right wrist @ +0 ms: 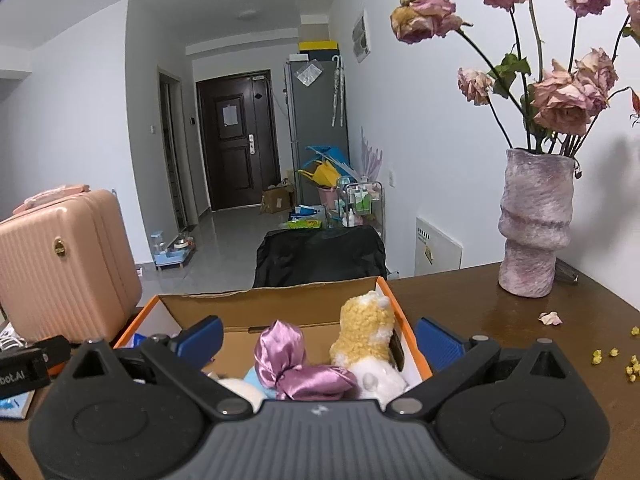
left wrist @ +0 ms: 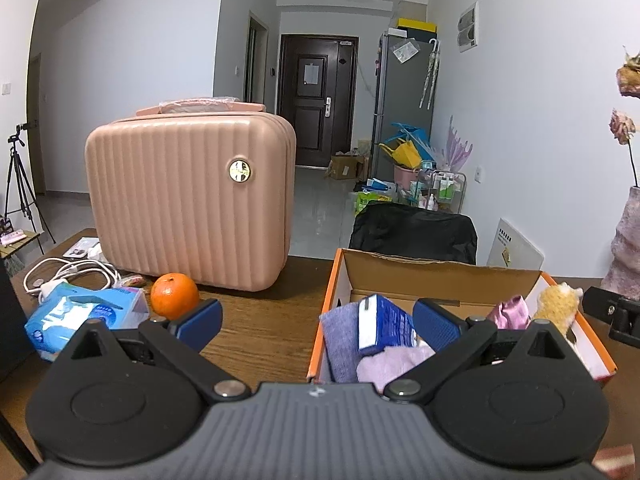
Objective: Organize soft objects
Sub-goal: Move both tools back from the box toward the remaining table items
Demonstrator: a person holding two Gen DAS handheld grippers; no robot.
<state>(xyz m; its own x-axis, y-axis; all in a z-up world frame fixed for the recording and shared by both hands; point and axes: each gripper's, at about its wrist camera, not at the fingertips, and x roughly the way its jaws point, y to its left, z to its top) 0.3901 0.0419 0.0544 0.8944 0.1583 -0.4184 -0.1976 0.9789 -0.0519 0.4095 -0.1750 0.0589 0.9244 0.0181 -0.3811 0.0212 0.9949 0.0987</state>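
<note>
An orange cardboard box (left wrist: 440, 270) sits on the wooden table and holds soft things: a purple cloth (left wrist: 340, 328), a blue tissue pack (left wrist: 386, 326), a light pink towel (left wrist: 392, 362), a shiny pink satin bundle (right wrist: 298, 364) and a yellow-white plush toy (right wrist: 368, 332). My left gripper (left wrist: 318, 326) is open and empty over the box's left edge. My right gripper (right wrist: 320, 338) is open and empty just above the satin bundle and plush at the box's right end (right wrist: 400, 312). A blue tissue pack (left wrist: 80, 316) lies on the table at the left.
A pink hard case (left wrist: 188, 200) stands at the back left, with an orange (left wrist: 175, 295) and white cables (left wrist: 68, 274) before it. A vase of dried roses (right wrist: 532, 224) stands on the right, with petals scattered near it. A black chair back (left wrist: 414, 236) is behind the box.
</note>
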